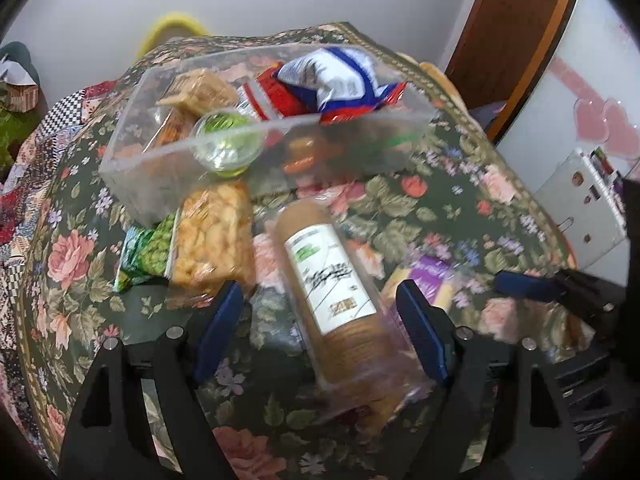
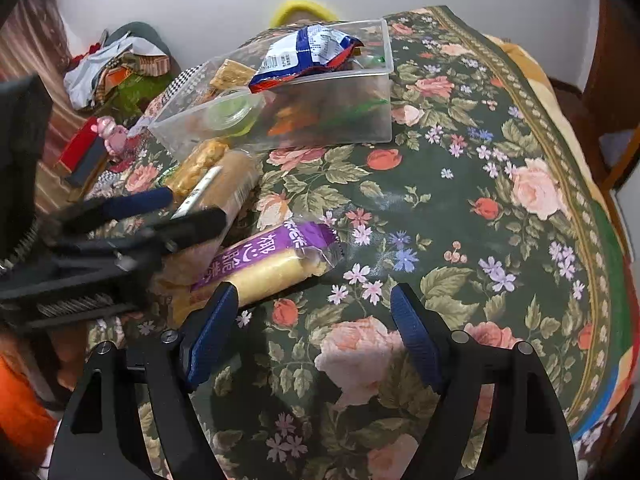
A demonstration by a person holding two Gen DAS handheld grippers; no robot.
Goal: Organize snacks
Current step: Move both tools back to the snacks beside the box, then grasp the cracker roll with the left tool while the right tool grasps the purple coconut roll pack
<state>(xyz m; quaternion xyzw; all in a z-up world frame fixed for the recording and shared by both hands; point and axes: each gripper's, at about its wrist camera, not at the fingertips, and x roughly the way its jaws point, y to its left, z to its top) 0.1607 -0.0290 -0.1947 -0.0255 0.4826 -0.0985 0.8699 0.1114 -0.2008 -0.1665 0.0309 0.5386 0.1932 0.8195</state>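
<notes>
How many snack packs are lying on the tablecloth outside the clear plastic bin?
4: brown biscuit tube, orange cracker bag, green packet, purple-and-yellow wafer pack. More may be hidden.

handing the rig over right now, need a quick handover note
Left gripper: open, straddling the biscuit roll, not yet closed on it.
Right gripper: open, holding nothing, beside the purple-label wafer pack.
Clear bin on the floral tablecloth already holds the blue-and-white bag, jelly cup and other snacks.
Left to bin: biscuit roll, wafer pack, yellow cracker bag, green packet.
</notes>
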